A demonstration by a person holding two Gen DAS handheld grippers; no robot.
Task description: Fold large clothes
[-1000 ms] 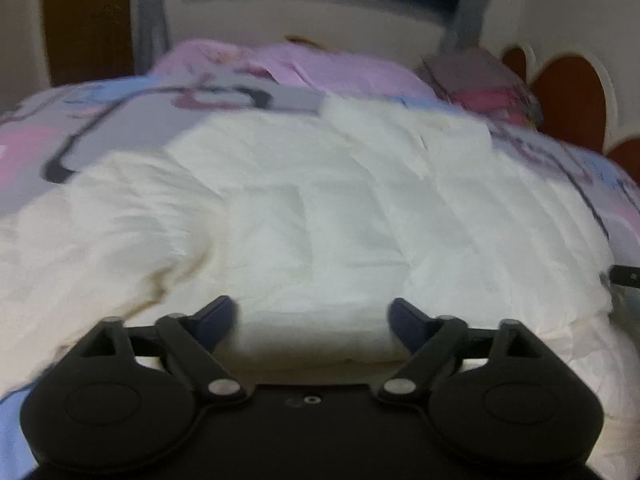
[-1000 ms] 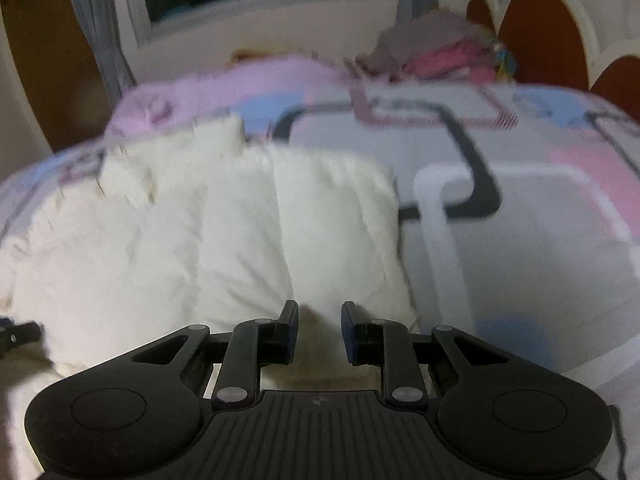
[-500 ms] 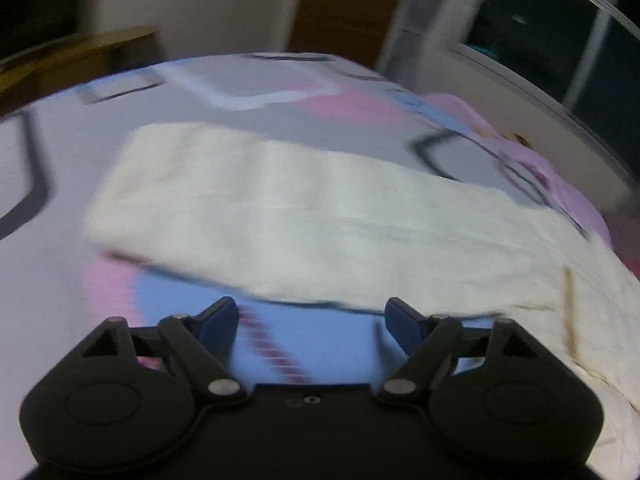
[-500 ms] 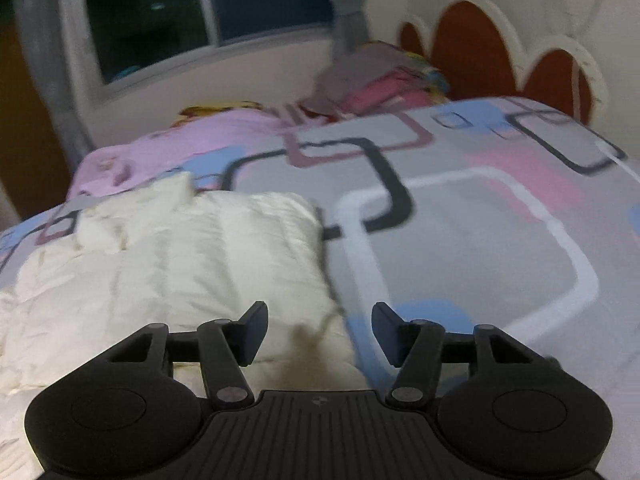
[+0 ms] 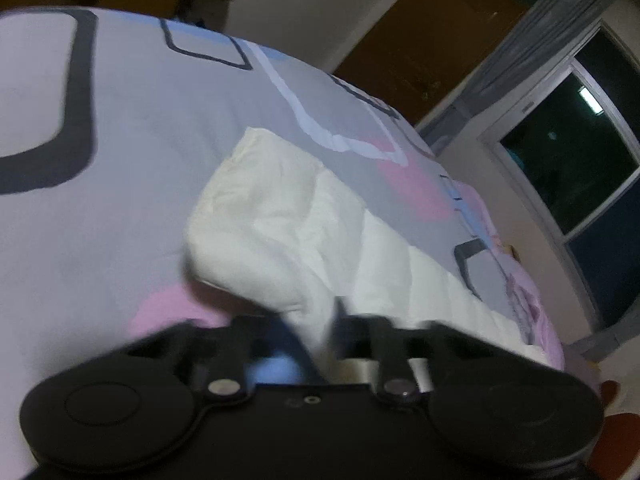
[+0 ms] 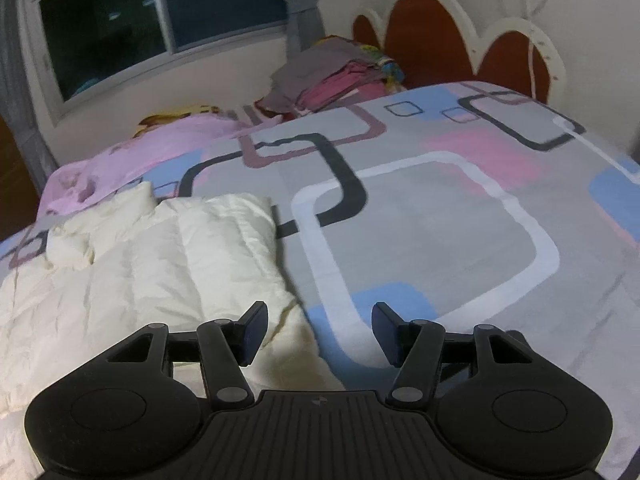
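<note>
A cream quilted jacket lies on the bed. In the left wrist view its sleeve (image 5: 280,232) stretches away from me, cuff at the far end. My left gripper (image 5: 318,332) is blurred, its jaws drawn close with sleeve fabric between them. In the right wrist view the jacket body (image 6: 152,264) lies at the left. My right gripper (image 6: 318,330) is open and empty, low over the jacket's right edge and the bedspread.
The bedspread (image 6: 420,232) is grey with pink, blue and dark rounded squares. A pink blanket (image 6: 160,140) and a pile of folded clothes (image 6: 332,76) sit at the far side. A scalloped headboard (image 6: 460,40), window (image 6: 160,12) and wooden door (image 5: 420,52) surround the bed.
My left gripper swung left from the jacket body to the sleeve and its jaws closed on the fabric. My right gripper opened wide and lifted off the jacket's edge.
</note>
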